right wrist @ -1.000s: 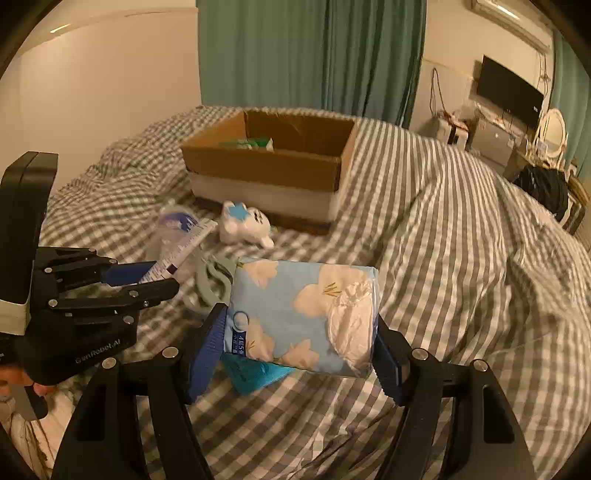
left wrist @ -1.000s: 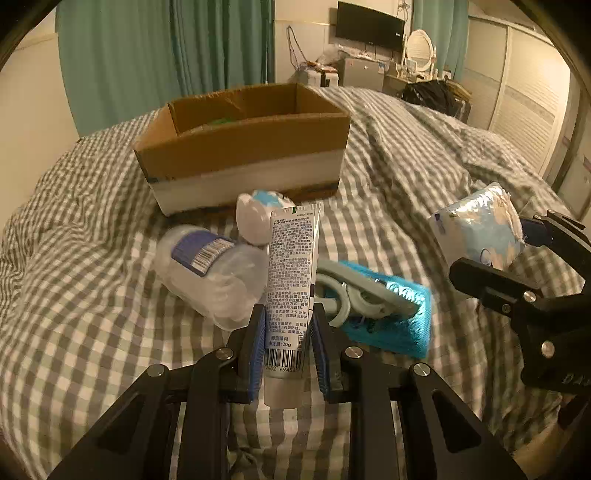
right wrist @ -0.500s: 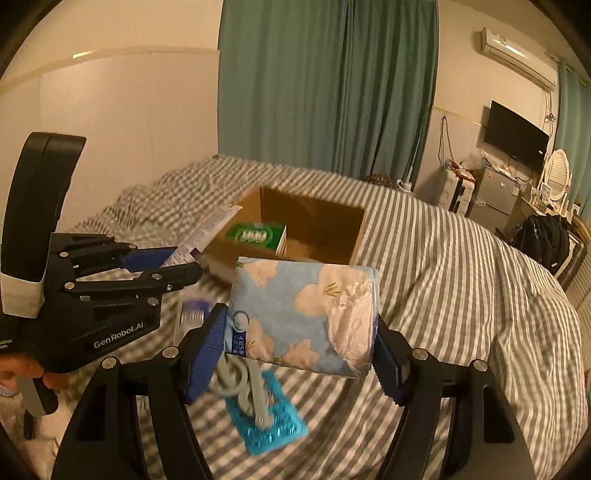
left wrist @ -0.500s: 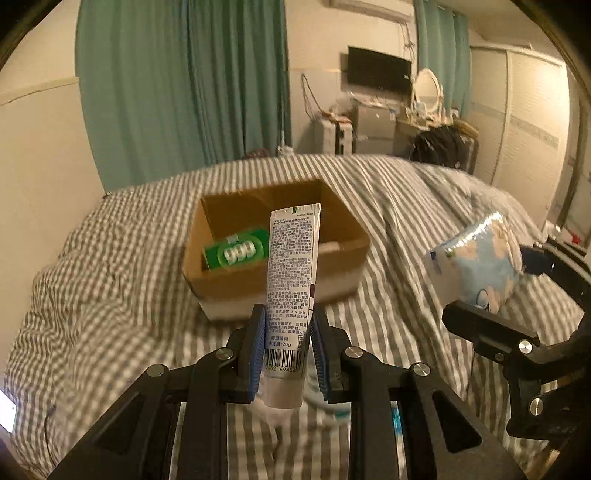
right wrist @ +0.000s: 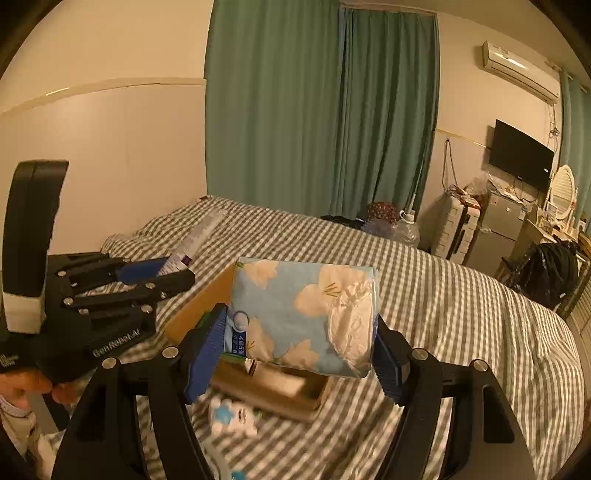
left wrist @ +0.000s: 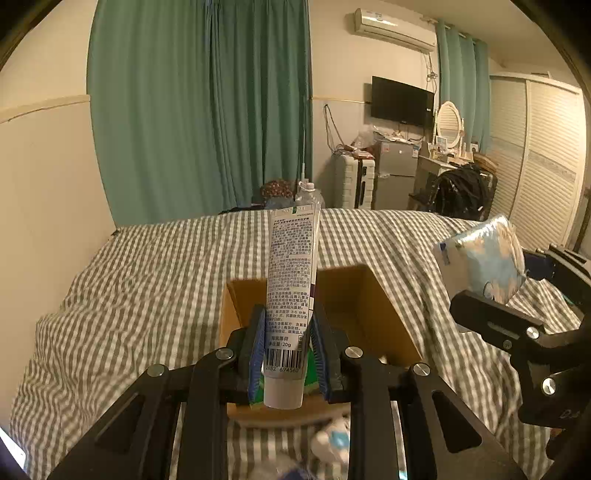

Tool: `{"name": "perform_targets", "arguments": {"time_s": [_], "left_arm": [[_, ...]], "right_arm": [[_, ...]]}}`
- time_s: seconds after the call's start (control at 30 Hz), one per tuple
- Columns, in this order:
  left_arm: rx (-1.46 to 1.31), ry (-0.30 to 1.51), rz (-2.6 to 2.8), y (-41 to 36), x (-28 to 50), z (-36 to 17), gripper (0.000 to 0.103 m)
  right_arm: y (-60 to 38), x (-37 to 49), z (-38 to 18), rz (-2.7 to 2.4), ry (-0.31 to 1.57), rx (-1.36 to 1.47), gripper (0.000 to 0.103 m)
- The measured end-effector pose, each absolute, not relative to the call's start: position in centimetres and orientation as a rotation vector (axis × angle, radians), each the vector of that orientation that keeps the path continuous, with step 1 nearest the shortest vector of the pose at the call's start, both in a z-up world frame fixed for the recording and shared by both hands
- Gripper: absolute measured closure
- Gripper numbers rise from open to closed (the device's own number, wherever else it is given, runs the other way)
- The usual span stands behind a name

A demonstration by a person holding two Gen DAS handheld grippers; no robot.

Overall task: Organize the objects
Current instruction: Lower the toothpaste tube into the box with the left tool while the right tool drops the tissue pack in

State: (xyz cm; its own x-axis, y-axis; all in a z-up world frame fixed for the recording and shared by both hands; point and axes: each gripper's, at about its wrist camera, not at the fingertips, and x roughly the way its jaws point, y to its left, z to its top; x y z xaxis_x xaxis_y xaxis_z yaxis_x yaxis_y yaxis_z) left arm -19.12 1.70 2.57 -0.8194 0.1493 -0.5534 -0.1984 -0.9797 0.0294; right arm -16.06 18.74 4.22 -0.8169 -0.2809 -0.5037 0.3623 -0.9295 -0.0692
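A: Left wrist view, nearest first: the left gripper [left wrist: 288,347] has its blue pads pressed on a toothpaste tube [left wrist: 291,280], which stands upright with its cap end down. What lies under it?

B: The cardboard box [left wrist: 384,299], open-topped, directly below and behind the tube. The gripper hides most of the box's inside; only a green sliver shows beside the pads, and I cannot tell what it is.

A: And in front of the box?

B: A small white and blue thing [left wrist: 332,439] lies on the cover just before the box's near wall, blurred and partly cut off by the gripper frame. I cannot make out what it is.

A: The other side?

B: Right of the box, the right gripper [right wrist: 299,350] is clamped on a tissue pack [right wrist: 303,314] with a blue floral wrap, held in the air over the box's near right part. In the right wrist view the pack covers much of the box, so its floor is hard to read.

A: The surface?

B: A bed with a grey and white checked cover [left wrist: 147,280]; the box sits on it.

A: Beyond the box?

B: Green curtains [left wrist: 199,110] behind the bed, cream walls, a wall television [left wrist: 402,99] to the right, and an air conditioner [left wrist: 391,29] high above it.
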Motion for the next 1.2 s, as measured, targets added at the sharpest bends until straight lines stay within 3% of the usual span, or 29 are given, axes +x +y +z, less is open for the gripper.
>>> {"name": "perform_targets", "arguments": {"time_s": [0.3, 0.8, 1.1, 1.2], "left_arm": [[-0.87, 0.17, 2.839, 2.2, -25.6, 0.7, 0.079], [-1.059, 0.134, 2.796, 2.1, -30.9, -6.0, 0.079], [-1.105, 0.145, 2.778, 2.1, -31.1, -6.8, 0.079], [-1.102, 0.156, 2.786, 2.2, -30.7, -6.3, 0.074]], "right_arm": [[17.6, -23.2, 2.9, -2.685, 0.243, 0.734, 0.032], [17.8, -29.9, -6.0, -2.607, 0.206, 0.972, 0.032], [18.3, -29.5, -6.1, -2.617, 0.175, 0.98, 0.029], [18.6, -29.0, -4.9, -2.642, 0.163, 0.951, 0.023]]}}
